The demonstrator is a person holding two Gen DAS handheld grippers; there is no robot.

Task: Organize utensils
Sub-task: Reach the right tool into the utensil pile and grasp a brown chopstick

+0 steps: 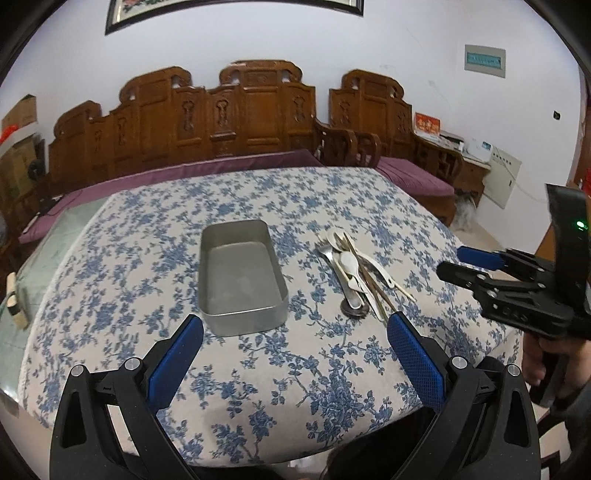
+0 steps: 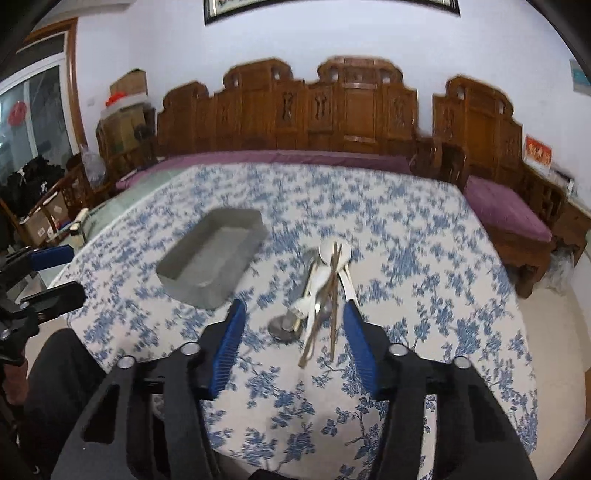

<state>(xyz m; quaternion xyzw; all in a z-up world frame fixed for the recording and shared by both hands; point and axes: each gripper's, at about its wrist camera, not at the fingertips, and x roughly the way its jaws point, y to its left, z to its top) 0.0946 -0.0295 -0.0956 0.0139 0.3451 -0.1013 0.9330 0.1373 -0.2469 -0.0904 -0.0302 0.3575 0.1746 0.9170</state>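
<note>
While both tools hang above the near edge of the table [image 1: 122,369], neither has hold of anything: left gripper [image 1: 295,326] stands wide apart, blue pads [image 1: 413,362] flanking bare floral cloth; right gripper [image 2: 293,310] sits about half spread, blue pads either side of the near ends of the utensil pile without touching them. From the left wrist view the right gripper also shows at the right edge, held by a person's hand [image 1: 554,369], jaws parted, nothing between them. Just past the left gripper's fingertips sits the metal tray [image 1: 242,277], grey, rectangular, empty, long side running away from the camera. To its right, apart from it, lies the utensil pile [image 1: 356,271]: white spoons [image 1: 349,264], dark chopsticks [image 1: 373,284], a metal fork [image 1: 327,251], a metal spoon handle, all crossed over each other and resting on the cloth. Right wrist view is motion-blurred, so finer contact in the pile can't be read. Beyond the table runs a carved wooden bench [image 1: 221,118] with purple cushions [image 1: 192,171]; a framed picture [image 1: 236,11] hangs on the white wall behind.
</note>
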